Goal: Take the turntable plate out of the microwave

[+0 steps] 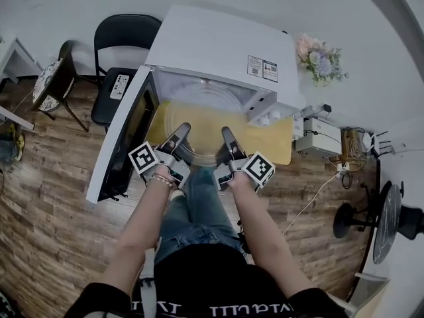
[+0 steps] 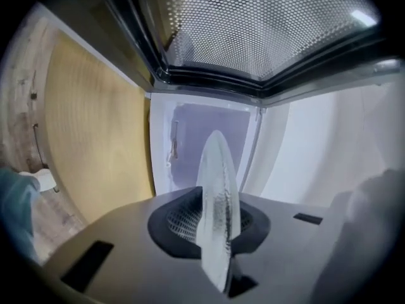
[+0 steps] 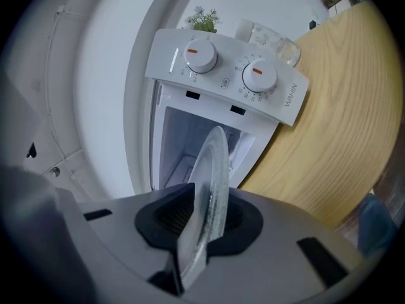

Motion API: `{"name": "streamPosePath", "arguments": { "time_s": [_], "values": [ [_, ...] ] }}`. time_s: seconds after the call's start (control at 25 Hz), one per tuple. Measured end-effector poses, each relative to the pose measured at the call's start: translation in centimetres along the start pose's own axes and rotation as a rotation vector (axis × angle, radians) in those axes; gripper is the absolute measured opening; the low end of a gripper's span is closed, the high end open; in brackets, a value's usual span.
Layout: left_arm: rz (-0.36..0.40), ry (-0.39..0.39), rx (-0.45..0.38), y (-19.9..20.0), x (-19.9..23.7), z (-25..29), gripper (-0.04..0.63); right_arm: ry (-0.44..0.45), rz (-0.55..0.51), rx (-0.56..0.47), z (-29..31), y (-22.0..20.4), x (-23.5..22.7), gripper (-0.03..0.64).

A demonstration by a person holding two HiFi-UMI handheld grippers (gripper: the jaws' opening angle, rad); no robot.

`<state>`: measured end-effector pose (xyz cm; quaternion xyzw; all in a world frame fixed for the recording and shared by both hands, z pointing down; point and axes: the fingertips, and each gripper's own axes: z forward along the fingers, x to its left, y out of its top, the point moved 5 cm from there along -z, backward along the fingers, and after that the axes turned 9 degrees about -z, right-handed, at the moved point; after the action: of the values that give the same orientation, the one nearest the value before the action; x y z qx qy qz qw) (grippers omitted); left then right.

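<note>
Turntable plate (image 1: 199, 128) at frame centre, just in front of open microwave (image 1: 222, 45), over yellow table (image 1: 281, 144). Left gripper (image 1: 181, 132) pinches plate's left rim, right gripper (image 1: 226, 134) its right rim; both jaw pairs narrow, clamped on glass edge.

Risks:
- Smooth glass slips from pads if one hand tilts or pulls ahead.
- Rim clips open door (image 1: 122, 148) at left.
</note>
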<state>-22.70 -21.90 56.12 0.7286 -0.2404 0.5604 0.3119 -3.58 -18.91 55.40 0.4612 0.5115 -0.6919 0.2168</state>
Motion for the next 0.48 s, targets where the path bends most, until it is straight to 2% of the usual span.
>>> {"name": "streamPosePath", "arguments": {
  "time_s": [0.08, 0.32, 0.48],
  "values": [
    [0.027, 0.017, 0.015, -0.4, -0.2, -0.4, 0.037, 0.013, 0.001, 0.000, -0.6, -0.3, 0.3, 0.071],
    [0.109, 0.013, 0.028, -1.3, -1.5, -1.0, 0.032, 0.041, -0.105, 0.012, -1.4, 0.1, 2.4, 0.077],
    [0.142, 0.030, 0.028, -2.2, -1.6, -1.6, 0.034, 0.048, -0.169, 0.058, -1.8, 0.4, 3.0, 0.083]
  ]
}}
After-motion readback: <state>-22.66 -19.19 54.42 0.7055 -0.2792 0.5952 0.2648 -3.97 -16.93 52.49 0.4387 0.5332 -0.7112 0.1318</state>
